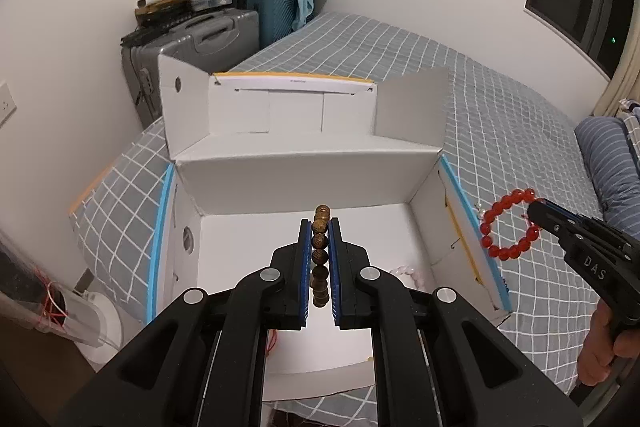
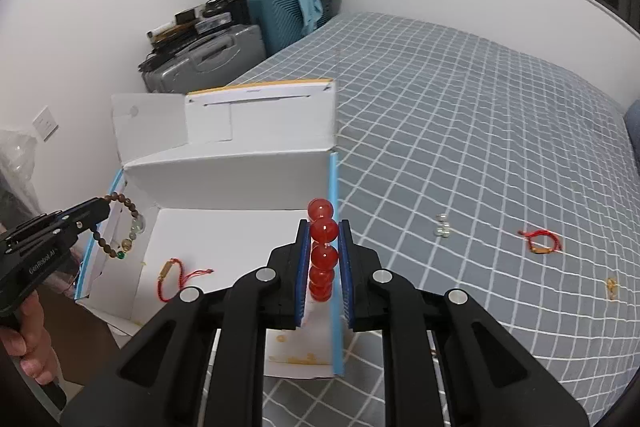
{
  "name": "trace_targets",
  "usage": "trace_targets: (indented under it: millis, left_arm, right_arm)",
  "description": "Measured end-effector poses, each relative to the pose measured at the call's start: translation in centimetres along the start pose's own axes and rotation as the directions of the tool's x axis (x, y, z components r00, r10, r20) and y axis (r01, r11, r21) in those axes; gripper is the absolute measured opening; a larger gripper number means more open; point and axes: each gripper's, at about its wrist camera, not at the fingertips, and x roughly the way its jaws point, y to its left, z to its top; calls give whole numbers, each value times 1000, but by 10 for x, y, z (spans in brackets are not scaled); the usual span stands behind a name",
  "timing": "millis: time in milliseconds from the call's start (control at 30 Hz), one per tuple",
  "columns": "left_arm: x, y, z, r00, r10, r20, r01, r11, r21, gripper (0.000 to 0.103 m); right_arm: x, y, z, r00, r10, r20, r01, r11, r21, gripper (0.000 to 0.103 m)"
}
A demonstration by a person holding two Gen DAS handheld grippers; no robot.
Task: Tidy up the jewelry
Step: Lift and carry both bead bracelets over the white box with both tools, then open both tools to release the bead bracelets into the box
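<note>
The left gripper [image 1: 320,227] has its jaws clamped on a brown wooden bead bracelet [image 1: 321,251], hanging above the open white box [image 1: 304,171] on the bed [image 1: 500,115]. It looks light and floppy, strung beads that swing, best pinched across a few beads. Right of it, the right gripper [image 2: 324,227] pinches a red bead bracelet [image 2: 322,251] over the box's right wall; its glossy round beads could slip.

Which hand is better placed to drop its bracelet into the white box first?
Probably left. The left tongs hold the brown bracelet over the white box; the red bracelet in the right tongs hangs outside its side wall.
</note>
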Motion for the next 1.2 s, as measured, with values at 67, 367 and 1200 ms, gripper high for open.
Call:
trace_targets:
  millis: [67, 367, 1200]
  left_arm:
    - [4, 4, -2, 1000, 4, -10, -4, 1000, -5, 7]
    - [24, 14, -19, 998, 11, -65, -12, 1000, -15, 7]
    - [101, 40, -49, 955, 21, -295, -37, 998, -49, 8]
  right_arm:
    - [4, 8, -2, 1000, 10, -8, -11, 1000, -10, 13]
    - [34, 39, -18, 996, 37, -75, -41, 997, -60, 13]
    - [112, 52, -42, 969, -14, -248, 3, 999, -43, 13]
